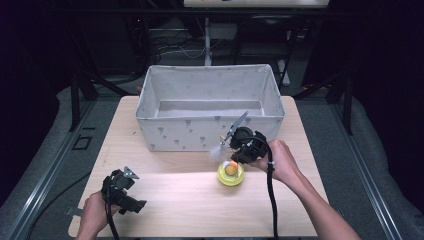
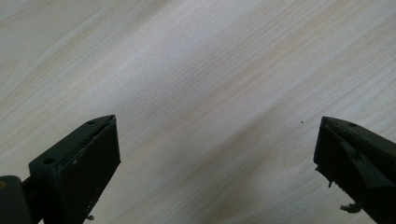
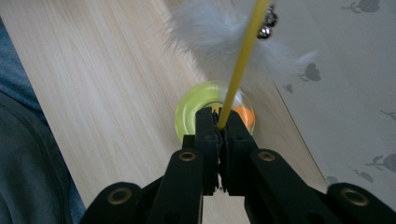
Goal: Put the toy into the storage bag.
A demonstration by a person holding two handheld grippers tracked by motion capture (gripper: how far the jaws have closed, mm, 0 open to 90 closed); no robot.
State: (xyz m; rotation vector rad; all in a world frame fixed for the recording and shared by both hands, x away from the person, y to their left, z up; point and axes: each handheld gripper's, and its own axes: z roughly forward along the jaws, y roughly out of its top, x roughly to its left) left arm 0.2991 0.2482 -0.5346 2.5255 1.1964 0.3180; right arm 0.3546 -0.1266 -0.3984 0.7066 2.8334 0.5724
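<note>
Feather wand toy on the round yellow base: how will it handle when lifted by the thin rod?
Probably light: the feather wand toy is mostly fluff on a thin yellow rod. The rod may flex and sway under the shut right gripper. Its round base looks wide, so tipping seems unlikely.

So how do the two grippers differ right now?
The left gripper has its jaws wide apart with nothing between them, over bare table. The right gripper has its jaws shut on a thin yellow stick bearing white feathers. Both are black and hand-held.
</note>
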